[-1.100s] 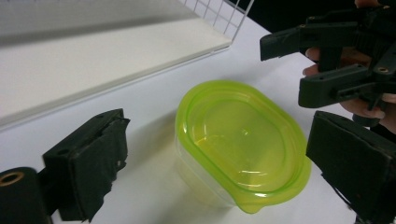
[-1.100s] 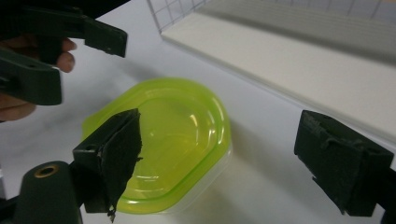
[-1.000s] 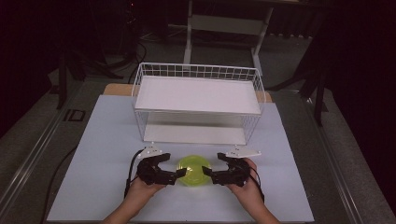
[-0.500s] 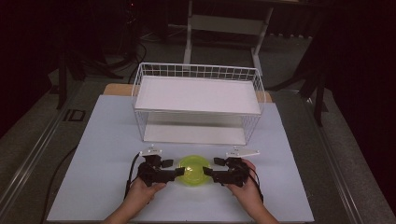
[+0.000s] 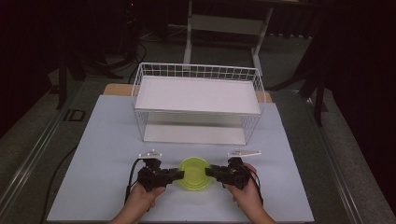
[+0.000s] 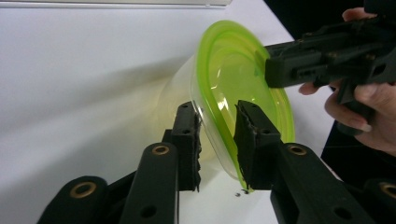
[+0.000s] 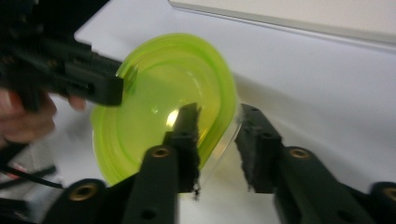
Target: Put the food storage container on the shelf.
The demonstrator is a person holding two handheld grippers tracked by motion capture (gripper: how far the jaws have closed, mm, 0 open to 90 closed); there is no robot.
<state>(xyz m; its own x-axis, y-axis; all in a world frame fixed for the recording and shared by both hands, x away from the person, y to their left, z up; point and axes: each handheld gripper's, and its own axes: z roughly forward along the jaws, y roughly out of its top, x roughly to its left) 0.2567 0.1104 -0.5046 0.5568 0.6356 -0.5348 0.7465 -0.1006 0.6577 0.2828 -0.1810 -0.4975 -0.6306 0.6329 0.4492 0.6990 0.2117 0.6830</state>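
Both grippers flank our green-lidded container (image 5: 194,173) on the white table (image 5: 107,140), in front of the wire basket (image 5: 198,100): left gripper (image 5: 176,175) and right gripper (image 5: 209,171) level, pointing inward at opposite rims. Each pair of jaws has just been closing, straddling lid edge and clear wall; we judge neither nearer.

Flat rectangular table (image 5: 102,154) covered in a pale white sheet. Toward the far edge, centred, a white wire-mesh basket rack (image 5: 198,105) with a white shelf board inside, standing directly on the surface. Near the front edge, midway between the side edges, a round clear plastic container with a lime-green lid (image 5: 194,173).
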